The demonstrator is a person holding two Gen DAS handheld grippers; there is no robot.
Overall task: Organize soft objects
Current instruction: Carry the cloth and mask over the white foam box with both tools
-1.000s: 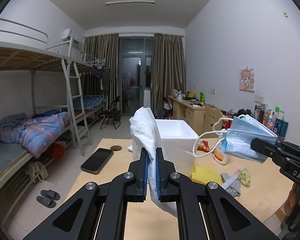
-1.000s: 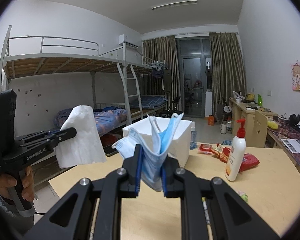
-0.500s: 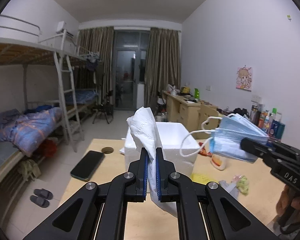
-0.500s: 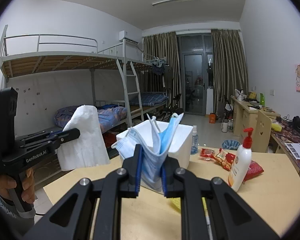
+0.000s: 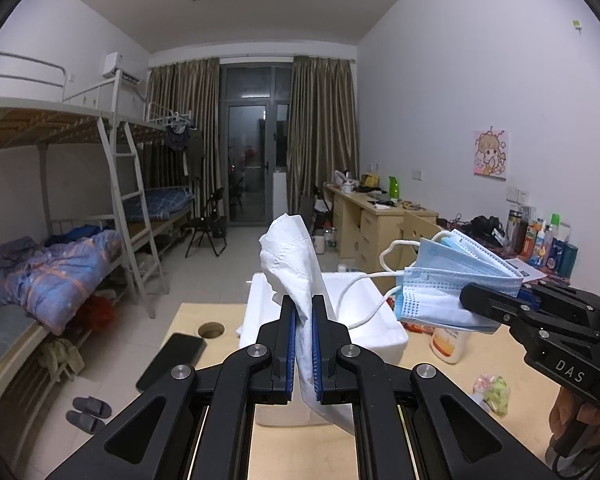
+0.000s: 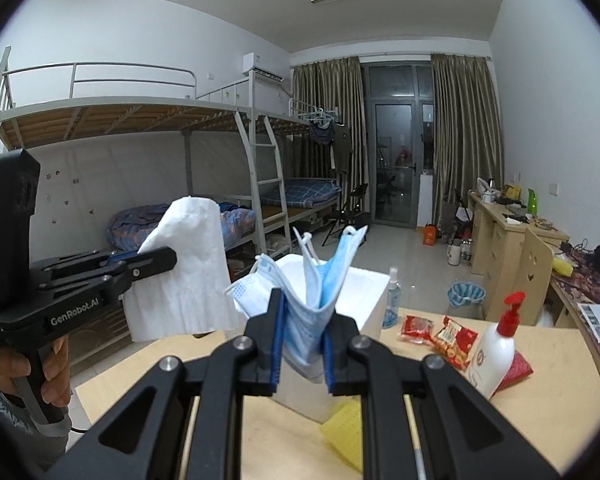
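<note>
Both soft items lifted, neither yet put away

The left hand-held gripper (image 5: 304,344) is clamped on a white tissue (image 5: 296,264); the right hand-held gripper (image 6: 302,340) is clamped on a bunch of blue face masks (image 6: 312,280). Both hang above the table (image 6: 540,420), just short of the open white foam box (image 5: 376,320) near its far edge, the likely place for them. Left on the table are a yellow sponge (image 6: 346,428) and a crumpled wrapper (image 5: 494,390), perhaps more to sort. A lotion bottle (image 6: 496,352) and red snack packets (image 6: 440,334) stand right of the box, a phone (image 5: 172,360) at the left edge; nothing blocks the box's mouth.
</note>
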